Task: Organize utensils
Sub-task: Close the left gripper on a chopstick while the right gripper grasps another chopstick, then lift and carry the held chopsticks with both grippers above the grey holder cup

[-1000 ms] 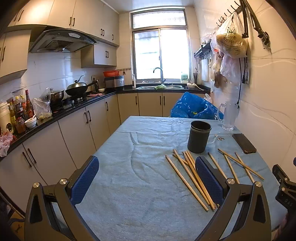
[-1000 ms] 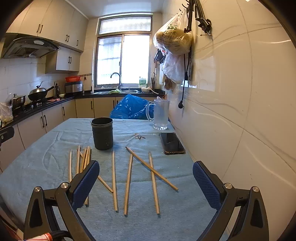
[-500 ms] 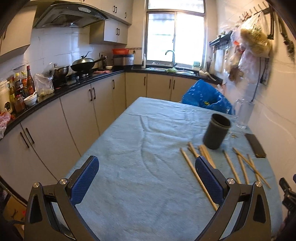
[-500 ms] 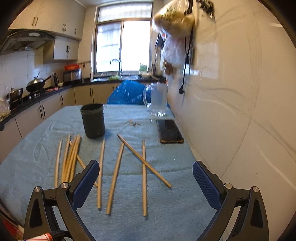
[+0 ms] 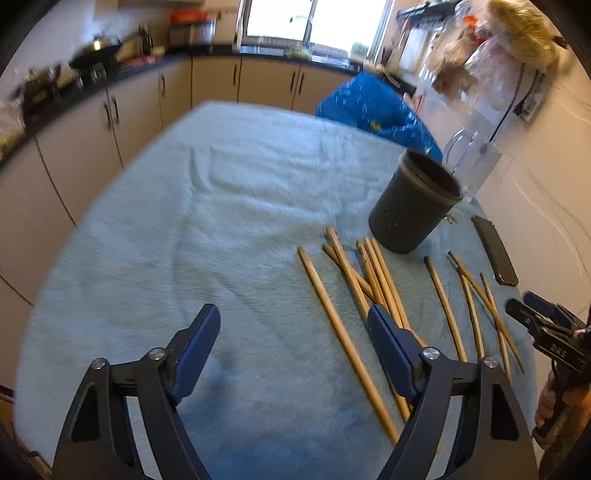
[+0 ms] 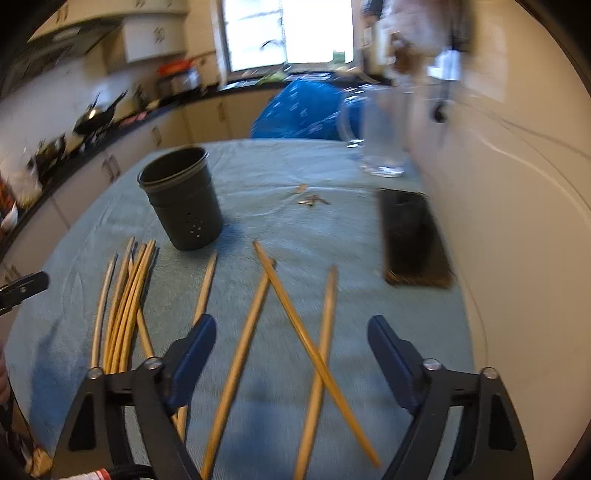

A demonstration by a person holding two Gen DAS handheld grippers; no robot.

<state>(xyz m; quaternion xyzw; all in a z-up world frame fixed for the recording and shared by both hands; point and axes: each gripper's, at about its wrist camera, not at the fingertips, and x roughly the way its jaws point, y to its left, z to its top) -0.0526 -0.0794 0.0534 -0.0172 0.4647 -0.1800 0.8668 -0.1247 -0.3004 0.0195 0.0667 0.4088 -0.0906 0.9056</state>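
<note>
No legible writing in either view; the marks on the blue bag (image 6: 303, 107) are blurred. Left tool (image 5: 291, 347) has just been narrowing, jaws spread, nothing gripped, above bare cloth just left of the chopstick bundle (image 5: 373, 280). Right tool (image 6: 291, 350) likewise has just been narrowing, jaws apart and empty, above loose chopsticks (image 6: 295, 325), two of them crossed. All chopsticks are plain wood and lie flat on the table (image 5: 184, 229) in front of an upright, dark, perforated holder (image 6: 183, 199). A phone (image 6: 413, 240) lies to its right.

Bright window (image 5: 314, 18) above cream kitchen cabinets (image 5: 218, 83).
</note>
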